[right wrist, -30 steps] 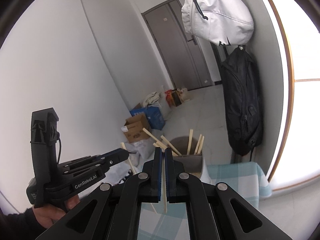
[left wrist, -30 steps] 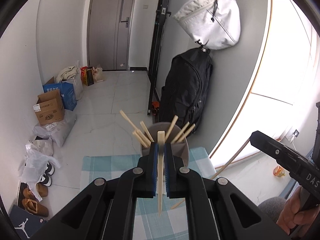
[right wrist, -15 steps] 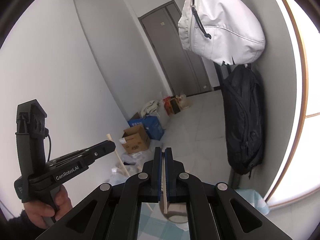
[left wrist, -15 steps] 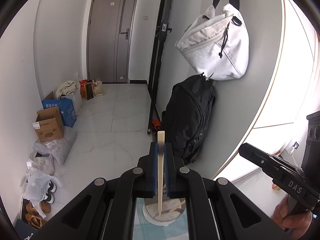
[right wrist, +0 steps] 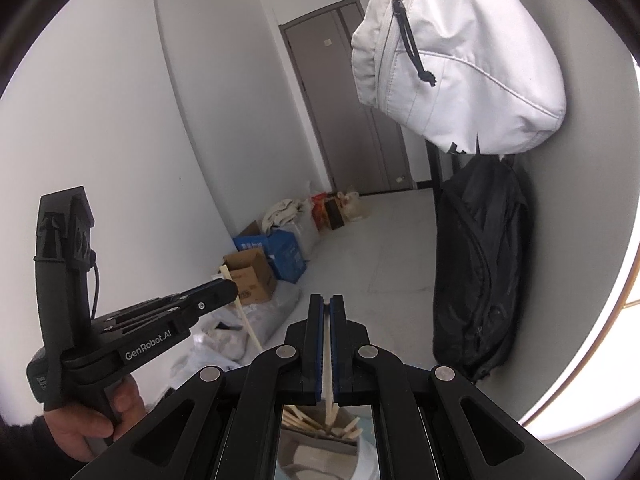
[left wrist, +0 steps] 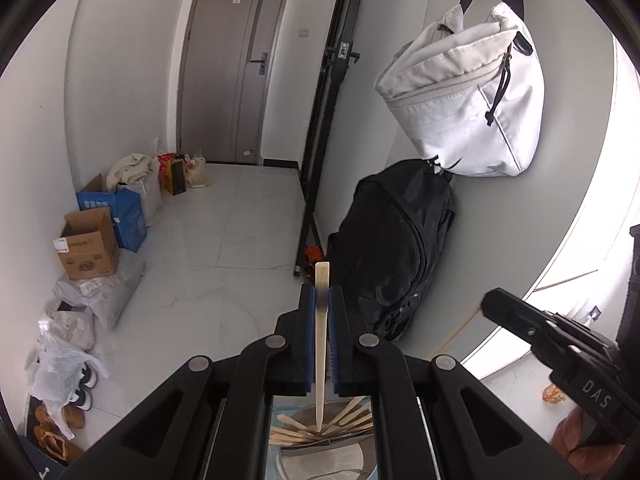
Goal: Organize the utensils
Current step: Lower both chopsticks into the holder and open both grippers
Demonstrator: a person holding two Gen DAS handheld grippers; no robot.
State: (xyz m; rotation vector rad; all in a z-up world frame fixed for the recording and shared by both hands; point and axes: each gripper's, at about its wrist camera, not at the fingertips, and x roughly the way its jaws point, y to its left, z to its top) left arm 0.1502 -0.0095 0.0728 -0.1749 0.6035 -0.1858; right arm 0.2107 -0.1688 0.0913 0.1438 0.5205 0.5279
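Observation:
My left gripper is shut on a pale wooden chopstick that stands upright between its blue pads. The stick's thin end hangs just over a round grey holder, which has several chopsticks fanned out inside it. My right gripper is shut on a second chopstick above the same holder. In each wrist view the other gripper shows at the side: the right gripper with its stick, the left gripper with its stick.
A black backpack leans on the wall ahead, under a hanging white bag. Cardboard boxes, plastic bags and shoes line the left wall. A grey door closes the far end. A person's hand grips the left handle.
Both grippers moved forward and upward with their chopsticks. The holder slid from ahead of the fingertips to beneath them, and the checked cloth has left the view.

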